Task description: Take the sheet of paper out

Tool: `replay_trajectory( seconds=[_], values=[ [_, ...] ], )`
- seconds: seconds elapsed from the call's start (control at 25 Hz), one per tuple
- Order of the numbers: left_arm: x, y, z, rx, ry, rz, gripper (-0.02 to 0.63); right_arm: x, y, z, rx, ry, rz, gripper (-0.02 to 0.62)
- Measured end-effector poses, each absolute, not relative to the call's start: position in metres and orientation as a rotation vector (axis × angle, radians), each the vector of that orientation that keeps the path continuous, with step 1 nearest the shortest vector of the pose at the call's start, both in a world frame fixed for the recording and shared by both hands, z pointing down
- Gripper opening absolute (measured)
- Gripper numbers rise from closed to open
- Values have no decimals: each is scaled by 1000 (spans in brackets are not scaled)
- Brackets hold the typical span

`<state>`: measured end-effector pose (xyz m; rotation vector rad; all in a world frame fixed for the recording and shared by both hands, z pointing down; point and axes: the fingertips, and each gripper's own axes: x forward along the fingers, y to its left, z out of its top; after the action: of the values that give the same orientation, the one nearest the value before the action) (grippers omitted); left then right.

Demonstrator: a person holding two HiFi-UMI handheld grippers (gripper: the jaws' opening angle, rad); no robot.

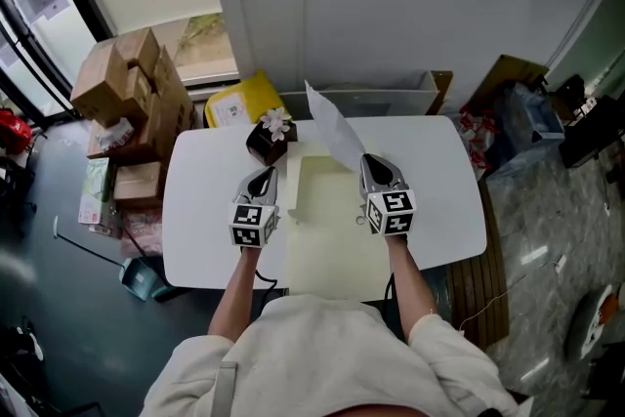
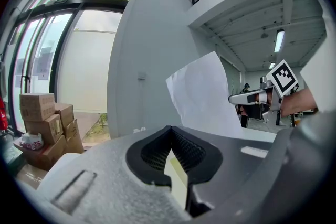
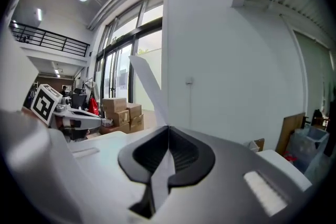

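**White worktop: sheet held up over the folder**

A white worktop point(image 1: 439, 200) by a wall carries a flat, pale yellow folder point(image 1: 327, 239). The left claw point(image 1: 262, 181) is clamped on the folder's left edge. The right claw point(image 1: 375, 171) is closed on the low end of the sheet point(image 1: 330, 124), which stands tilted above the folder's far end. The sheet looks light, floppy and easily creased, so an edge grip and a gentle pull along its plane should suit.

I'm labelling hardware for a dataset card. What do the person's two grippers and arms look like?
The left gripper and right gripper match: tapered silver-grey shells, each with a white cube bearing black square markers at the hand end. Inside, the jaws carry black ribbed pads. The person wears a pale cream short-sleeved top; the forearms are bare.
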<state>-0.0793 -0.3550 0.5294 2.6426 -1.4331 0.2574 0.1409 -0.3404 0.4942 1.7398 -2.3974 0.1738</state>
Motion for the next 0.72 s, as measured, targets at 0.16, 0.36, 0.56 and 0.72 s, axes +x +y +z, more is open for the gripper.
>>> replay_trajectory(
  seconds=[0.16, 0.36, 0.56, 0.72],
  values=[
    [-79, -356, 529, 2637, -1436, 249, 5, 148, -336, 500, 1768, -2396, 185, 6],
    [-77, -358, 529, 2642, -1428, 251, 5, 158, -329, 516, 1792, -2362, 226, 5],
    [-76, -357, 529, 2633, -1415, 246, 5, 165, -327, 520, 1813, -2340, 242, 5],
    [-76, -357, 529, 2639, -1427, 249, 5, 166, -327, 520, 1813, -2338, 240, 5]
  ],
)
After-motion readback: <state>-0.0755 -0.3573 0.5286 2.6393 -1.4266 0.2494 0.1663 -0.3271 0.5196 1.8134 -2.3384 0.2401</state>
